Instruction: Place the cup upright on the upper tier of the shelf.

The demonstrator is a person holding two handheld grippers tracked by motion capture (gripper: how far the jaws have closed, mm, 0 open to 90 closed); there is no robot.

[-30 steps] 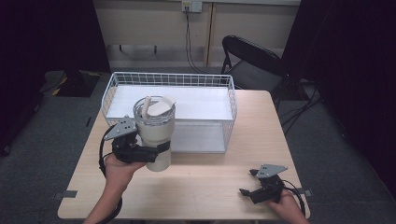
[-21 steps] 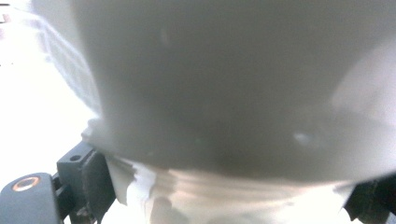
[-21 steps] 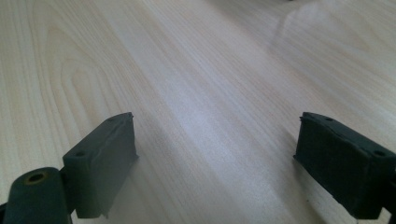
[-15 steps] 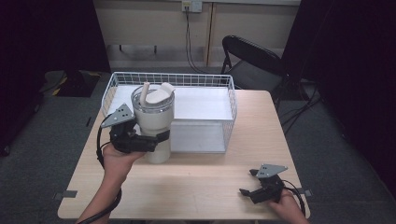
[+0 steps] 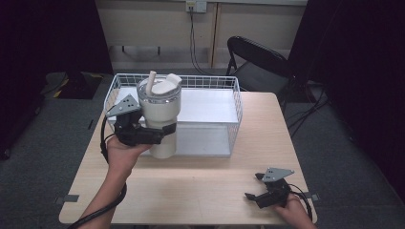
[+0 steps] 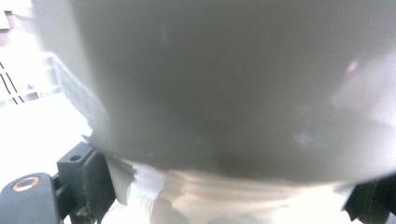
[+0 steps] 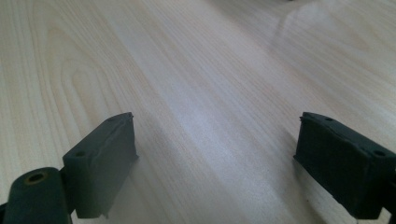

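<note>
At the lower right of the high view, the right gripper rests low over the pale wooden table, and in the right gripper view its jaws stand wide apart with bare wood grain between them.

Left of centre, the left gripper is clamped around the lower body of a tall cream-white tumbler with a clear lid and a stubby straw. In the left gripper view the tumbler's grey wall looms close and blurred between the two black jaws.

Over the last second the tumbler has risen and travelled away from the person, toward the upper left of the frame. It now hangs clear of the table, against the near wall of the white wire basket. That suggests it is being carried into the basket, with clearing the rim and lowering still to come.
</note>
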